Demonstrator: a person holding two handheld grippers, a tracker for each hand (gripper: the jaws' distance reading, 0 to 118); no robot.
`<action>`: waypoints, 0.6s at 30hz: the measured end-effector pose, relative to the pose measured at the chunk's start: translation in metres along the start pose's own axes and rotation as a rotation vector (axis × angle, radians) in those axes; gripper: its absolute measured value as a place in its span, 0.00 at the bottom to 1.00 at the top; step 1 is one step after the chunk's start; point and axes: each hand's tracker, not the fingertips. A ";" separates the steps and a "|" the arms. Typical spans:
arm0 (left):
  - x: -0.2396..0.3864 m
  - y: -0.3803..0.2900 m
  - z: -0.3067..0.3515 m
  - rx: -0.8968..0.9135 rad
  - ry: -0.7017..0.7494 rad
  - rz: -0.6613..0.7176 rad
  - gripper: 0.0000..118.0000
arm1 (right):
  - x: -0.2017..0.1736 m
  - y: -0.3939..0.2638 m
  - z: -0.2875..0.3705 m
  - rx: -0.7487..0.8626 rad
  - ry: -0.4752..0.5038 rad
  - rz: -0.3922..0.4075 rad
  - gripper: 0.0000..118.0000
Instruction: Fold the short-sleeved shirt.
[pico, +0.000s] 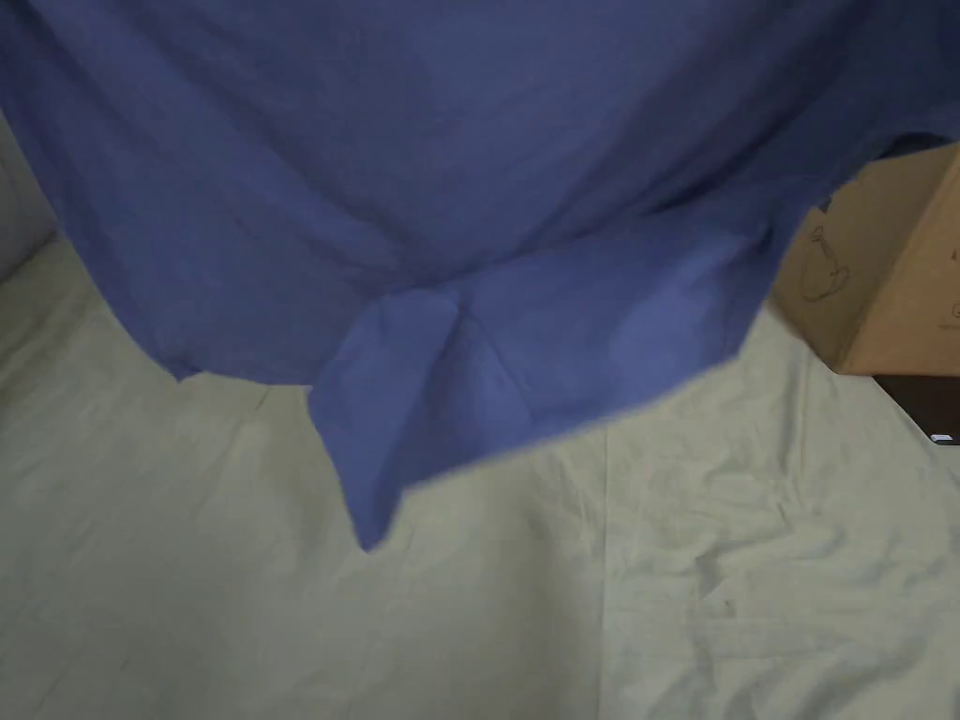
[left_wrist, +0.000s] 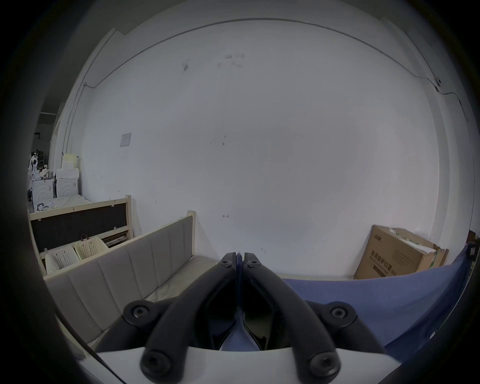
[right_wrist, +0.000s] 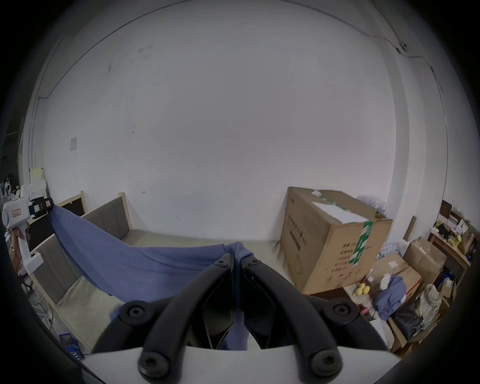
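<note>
Head view: the blue short-sleeved shirt (pico: 450, 187) hangs in the air above the pale bed sheet (pico: 281, 600), its lower edge and one folded flap dangling just over the bedding. In the right gripper view the shirt's upper edge runs taut from the right claw (right_wrist: 237, 256), clenched on the cloth, across to the left claw (right_wrist: 48, 202), which grips the far end. In the left gripper view the left claw is pressed together on blue fabric. The long axis spans claw to claw, so laying it flat means lowering both together; the cardboard box (pico: 881, 272) sits close on the right
</note>
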 end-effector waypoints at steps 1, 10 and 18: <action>0.002 0.004 -0.001 0.007 0.002 0.003 0.00 | 0.002 0.006 0.001 0.004 -0.005 0.001 0.02; 0.022 0.010 -0.029 -0.003 0.044 -0.010 0.00 | 0.014 0.018 -0.010 -0.012 -0.092 0.016 0.02; 0.055 -0.004 -0.082 -0.047 0.083 -0.049 0.00 | -0.035 0.014 -0.050 -0.017 -0.157 -0.006 0.02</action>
